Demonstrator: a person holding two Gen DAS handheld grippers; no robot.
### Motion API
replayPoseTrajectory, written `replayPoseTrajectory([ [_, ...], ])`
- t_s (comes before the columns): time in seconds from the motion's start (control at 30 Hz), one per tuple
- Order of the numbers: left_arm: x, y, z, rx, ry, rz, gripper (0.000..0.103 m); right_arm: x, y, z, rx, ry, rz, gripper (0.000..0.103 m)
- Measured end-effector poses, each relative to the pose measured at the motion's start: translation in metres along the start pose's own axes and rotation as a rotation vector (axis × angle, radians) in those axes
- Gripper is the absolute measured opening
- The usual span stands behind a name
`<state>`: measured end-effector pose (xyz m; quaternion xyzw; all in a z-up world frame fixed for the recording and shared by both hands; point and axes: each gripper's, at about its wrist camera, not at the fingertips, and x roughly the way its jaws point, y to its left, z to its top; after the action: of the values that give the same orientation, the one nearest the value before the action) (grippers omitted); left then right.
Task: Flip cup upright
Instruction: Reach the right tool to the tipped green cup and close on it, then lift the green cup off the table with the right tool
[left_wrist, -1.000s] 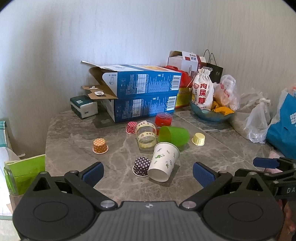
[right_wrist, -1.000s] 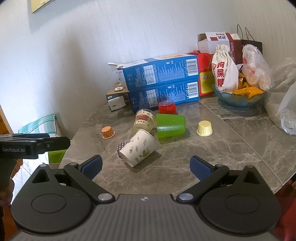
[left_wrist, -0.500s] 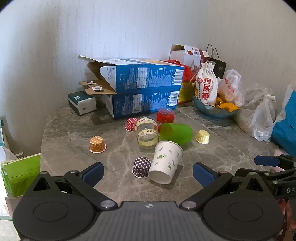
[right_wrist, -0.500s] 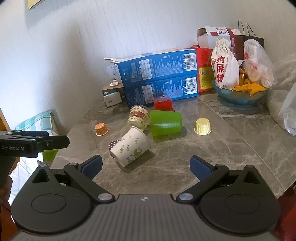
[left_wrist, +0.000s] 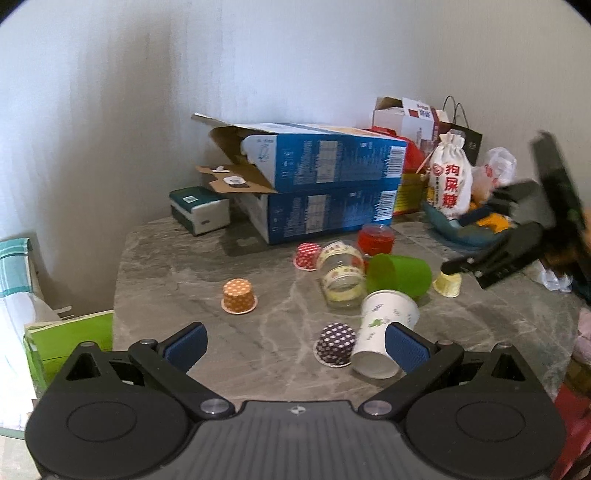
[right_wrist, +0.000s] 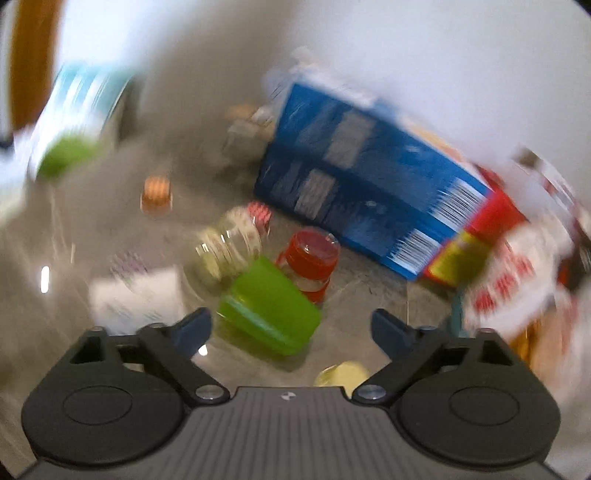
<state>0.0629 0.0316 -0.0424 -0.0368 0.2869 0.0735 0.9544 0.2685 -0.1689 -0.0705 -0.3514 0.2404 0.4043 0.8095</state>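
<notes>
Readable text: one cloth pouch only.
Red characters 狗屎糖 printed down the white drawstring pouch (left_wrist: 451, 176), far right on the bench (left_wrist: 177, 273); barcodes and print on the blue boxes (left_wrist: 332, 184) too small to read.

Right hand-held gripper (right_wrist: 291, 330) tilted, nearer green cup (right_wrist: 267, 312) (blurred)

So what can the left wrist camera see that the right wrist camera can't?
Only the left wrist view shows the right hand-held gripper, open above the table, and the green-and-white tissue box. Only the right wrist view shows a brown strip at top left. Both show the tipped green cup, the red jar and the blue boxes.
</notes>
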Motion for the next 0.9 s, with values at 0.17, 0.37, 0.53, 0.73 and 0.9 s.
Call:
replayPoseTrajectory([
  [0.17, -0.01, 0.009, -0.014, 0.001, -0.017, -0.001, 0.103, 0.041, 0.005, 0.007, -0.254, 0.068, 0.156, 0.07],
  [0.37, -0.012, 0.014, -0.018, 0.012, -0.021, 0.005, 0.103, 0.071, 0.02, 0.009, -0.513, 0.139, 0.218, 0.07],
  [0.53, -0.009, 0.022, -0.021, -0.006, -0.012, 0.012, 0.103, 0.091, 0.018, 0.014, -0.584, 0.19, 0.238, 0.068],
  [0.73, -0.009, 0.041, -0.029, -0.073, -0.002, 0.026, 0.103, 0.095, 0.012, 0.023, -0.526, 0.238, 0.268, 0.067],
  [0.9, -0.022, 0.048, -0.036, -0.104, -0.018, 0.012, 0.103, 0.099, 0.012, 0.03, -0.421, 0.277, 0.255, 0.067],
])
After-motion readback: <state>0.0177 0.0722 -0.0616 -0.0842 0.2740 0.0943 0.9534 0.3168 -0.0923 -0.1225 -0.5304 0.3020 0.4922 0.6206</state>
